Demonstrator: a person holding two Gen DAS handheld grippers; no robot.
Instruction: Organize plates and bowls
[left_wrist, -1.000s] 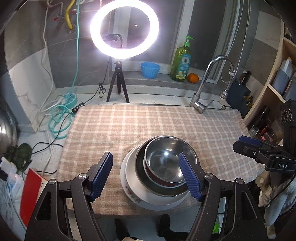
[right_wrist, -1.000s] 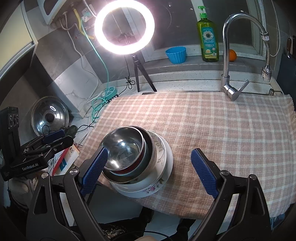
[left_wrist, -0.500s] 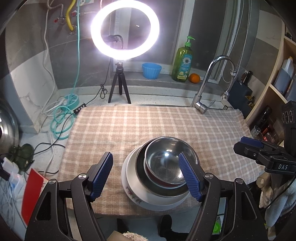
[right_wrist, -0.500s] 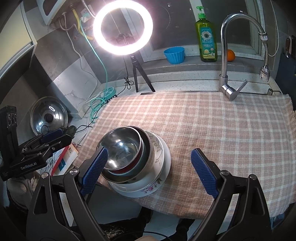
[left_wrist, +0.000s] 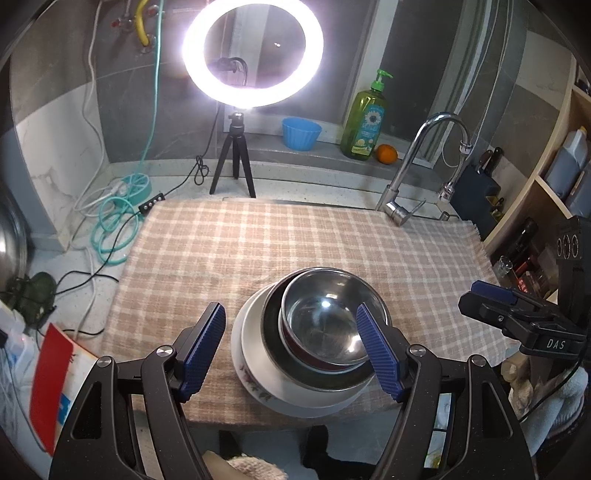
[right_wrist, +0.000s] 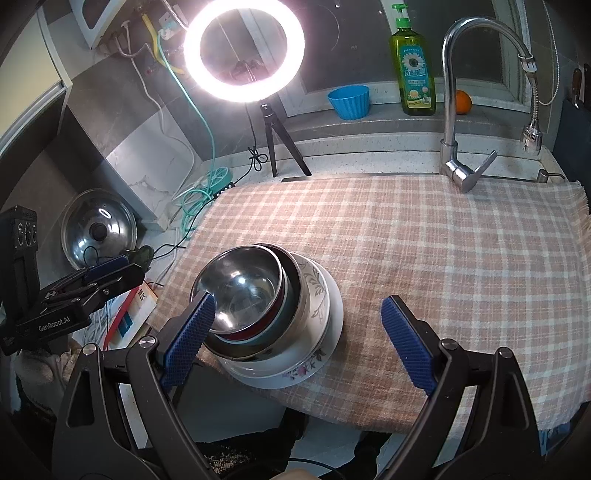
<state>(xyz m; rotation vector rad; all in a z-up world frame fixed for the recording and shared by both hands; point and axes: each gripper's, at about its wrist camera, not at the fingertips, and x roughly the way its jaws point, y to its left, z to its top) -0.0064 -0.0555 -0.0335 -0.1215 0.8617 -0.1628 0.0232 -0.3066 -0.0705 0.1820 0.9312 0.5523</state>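
We see the stack (left_wrist: 314, 339) near the front edge of the checked cloth (left_wrist: 258, 243): a floral plate (right_wrist: 317, 354) at the bottom, a wide steel bowl (left_wrist: 317, 380) on it, a red-rimmed bowl nested in that, and a small steel bowl (right_wrist: 243, 291) on top, sitting off-centre toward the stack's left side.

Left gripper (left_wrist: 299, 350): jaws wide apart, holding nothing; the stack appears between them, though we cannot tell whether the right pad touches the bowls or only overlaps them in this view.

Right gripper (right_wrist: 306, 339): jaws likewise wide apart and empty, with its left pad in front of the stack's left side (contact unclear) and the rest of it above bare cloth.

Handling, as we judge it: the steel bowls are light, rigid and slick, so a pinch across a rim wall suits them better than a squeeze across the curved body. The plate looks ceramic, heavier and breakable; we would take it at its rim edge, where it nearly overhangs the cloth front. Nested pieces may slide on one another if the stack is tilted.
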